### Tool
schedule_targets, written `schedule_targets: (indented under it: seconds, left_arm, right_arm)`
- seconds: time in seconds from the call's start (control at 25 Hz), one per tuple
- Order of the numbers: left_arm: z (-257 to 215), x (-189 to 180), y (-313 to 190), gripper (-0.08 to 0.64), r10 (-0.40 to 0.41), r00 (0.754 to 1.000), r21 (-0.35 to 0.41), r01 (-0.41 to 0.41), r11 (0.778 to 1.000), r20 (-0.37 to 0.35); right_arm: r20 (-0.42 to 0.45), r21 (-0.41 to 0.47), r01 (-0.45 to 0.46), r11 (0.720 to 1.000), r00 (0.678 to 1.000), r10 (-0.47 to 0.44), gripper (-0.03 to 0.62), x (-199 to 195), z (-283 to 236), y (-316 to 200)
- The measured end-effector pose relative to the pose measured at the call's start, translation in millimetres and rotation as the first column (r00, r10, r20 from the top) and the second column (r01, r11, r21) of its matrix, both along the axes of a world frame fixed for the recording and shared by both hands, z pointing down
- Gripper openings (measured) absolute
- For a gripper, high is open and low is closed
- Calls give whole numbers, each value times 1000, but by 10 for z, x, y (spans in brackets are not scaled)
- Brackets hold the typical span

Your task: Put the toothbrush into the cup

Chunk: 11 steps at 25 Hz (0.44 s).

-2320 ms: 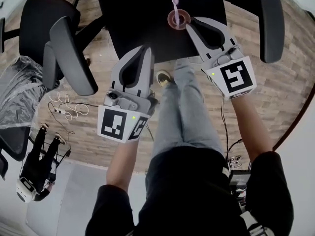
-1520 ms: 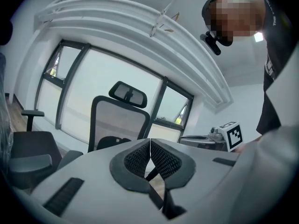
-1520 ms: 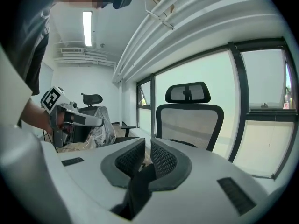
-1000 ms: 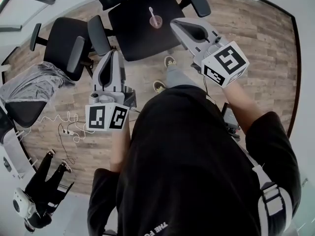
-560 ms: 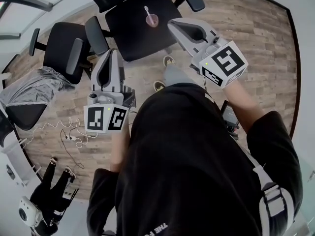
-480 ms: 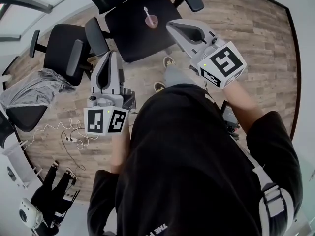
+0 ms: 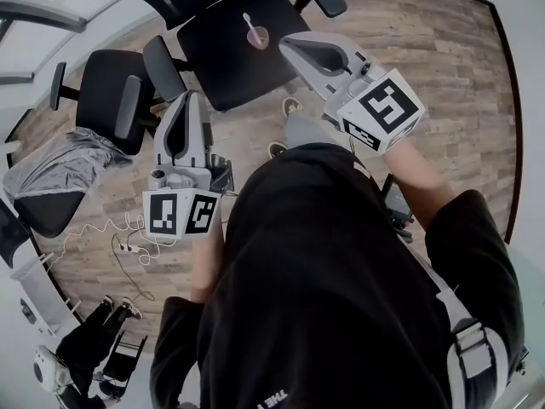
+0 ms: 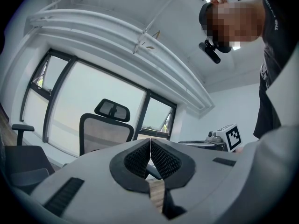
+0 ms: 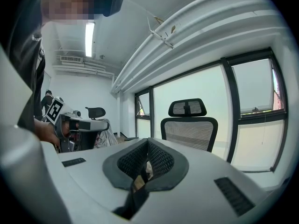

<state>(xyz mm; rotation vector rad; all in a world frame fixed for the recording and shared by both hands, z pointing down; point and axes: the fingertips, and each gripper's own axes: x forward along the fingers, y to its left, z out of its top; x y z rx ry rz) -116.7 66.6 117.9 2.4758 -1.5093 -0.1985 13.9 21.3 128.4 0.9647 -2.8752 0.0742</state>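
Found the toothbrush (image 7: 248,22) already standing in the pink cup (image 7: 258,38) on the black chair seat (image 7: 230,66), with its long axis tilted up and to the left in the head view; saw nothing else in the cup. Held the right gripper (image 7: 286,43) near it and the left gripper (image 7: 188,100) well apart, both pressed together on nothing. Judged no placing move left.

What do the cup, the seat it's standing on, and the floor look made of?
Cup: pink, probably plastic; too small here to judge its finish.
Seat: flat matte black with no glare, likely fabric-covered padding.
Floor: brown grain in planks with visible seams, so wood or wood-look laminate.
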Motion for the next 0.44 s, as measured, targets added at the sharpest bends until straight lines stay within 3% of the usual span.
schedule_targets:
  seconds: [0.44]
  left_arm:
    - [-4,-44,20,23,15,1000,10,-15,1000,22]
  right_arm:
    - [-10,-5,-10,1000,1000,10,21,-70,56,45]
